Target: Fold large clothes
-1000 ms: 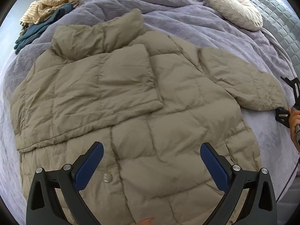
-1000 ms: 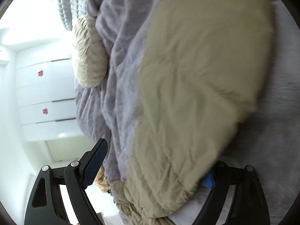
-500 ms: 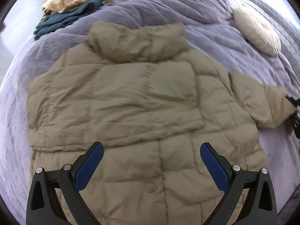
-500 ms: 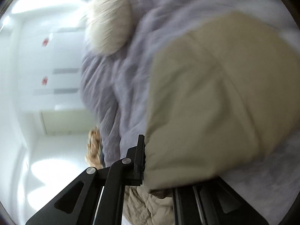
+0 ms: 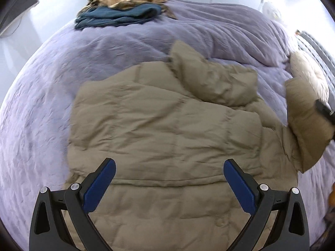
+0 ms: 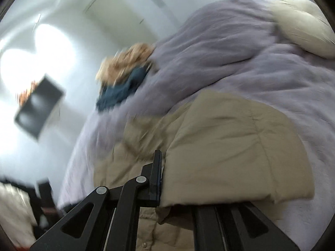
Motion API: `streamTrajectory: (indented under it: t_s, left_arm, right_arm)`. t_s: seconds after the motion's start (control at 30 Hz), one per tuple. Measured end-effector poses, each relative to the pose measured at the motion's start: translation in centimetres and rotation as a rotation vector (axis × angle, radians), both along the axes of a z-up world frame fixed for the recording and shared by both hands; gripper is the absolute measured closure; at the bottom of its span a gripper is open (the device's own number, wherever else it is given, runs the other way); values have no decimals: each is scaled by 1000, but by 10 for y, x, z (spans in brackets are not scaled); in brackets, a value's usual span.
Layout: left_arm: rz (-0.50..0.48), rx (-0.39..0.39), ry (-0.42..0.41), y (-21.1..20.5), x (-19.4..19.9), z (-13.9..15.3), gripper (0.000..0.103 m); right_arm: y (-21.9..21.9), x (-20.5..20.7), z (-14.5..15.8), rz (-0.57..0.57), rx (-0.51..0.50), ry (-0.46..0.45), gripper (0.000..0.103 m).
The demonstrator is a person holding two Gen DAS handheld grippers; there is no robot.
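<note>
A beige puffer jacket (image 5: 167, 138) lies spread on a lilac bed cover (image 5: 62, 73), one sleeve folded across its body, its collar (image 5: 213, 79) at the far end. My left gripper (image 5: 169, 179) is open and empty above the jacket's lower half. My right gripper (image 6: 178, 179) is shut on the cuff of the jacket's other sleeve (image 6: 230, 152) and holds it lifted off the bed. The lifted sleeve (image 5: 303, 121) and the right gripper (image 5: 324, 110) also show at the right edge of the left wrist view.
A pile of folded clothes, tan on dark blue (image 5: 123, 6), sits at the bed's far edge. A round cream cushion (image 5: 312, 73) lies at the right by the headboard. White cabinets and a dark box (image 6: 37, 113) stand beyond the bed.
My right gripper has shut on the sleeve cuff and lifted it up and inward. My left gripper has pulled back and swung its view towards the bed's far side.
</note>
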State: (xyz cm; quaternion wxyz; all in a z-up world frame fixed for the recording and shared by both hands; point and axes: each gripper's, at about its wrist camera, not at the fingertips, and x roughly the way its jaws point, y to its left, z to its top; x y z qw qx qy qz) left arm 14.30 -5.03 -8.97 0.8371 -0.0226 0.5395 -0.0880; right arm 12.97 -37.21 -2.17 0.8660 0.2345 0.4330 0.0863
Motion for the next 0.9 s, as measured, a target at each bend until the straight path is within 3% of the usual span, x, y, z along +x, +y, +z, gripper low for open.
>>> streamTrajectory:
  t_s: [0.17, 0.33, 0.4, 0.47, 0.5, 0.73, 0.83, 0.9]
  left_arm:
    - [77, -18, 6, 30, 3, -12, 0]
    - [89, -27, 20, 41, 3, -27, 0]
    - [85, -31, 28, 41, 3, -33, 0]
    - [80, -38, 35, 40, 3, -35, 0]
    - [75, -49, 35, 38, 3, -36, 0]
    - [81, -138, 34, 39, 9, -32, 0]
    - [72, -150, 25, 39, 12, -30, 0]
    - [67, -184, 23, 42, 14, -29, 0]
  right_arm:
    - [71, 5, -53, 116, -104, 119, 95]
    - [79, -4, -102, 86, -79, 251, 91]
    - [74, -6, -115, 57, -61, 293, 75]
    - [68, -9, -118, 39, -22, 300, 27]
    - [65, -15, -113, 27, 4, 291, 21]
    - [0, -41, -83, -188, 138, 241, 20]
    - [-35, -39, -91, -303, 232, 247, 21]
    - [-52, -35, -100, -364, 321, 240, 29]
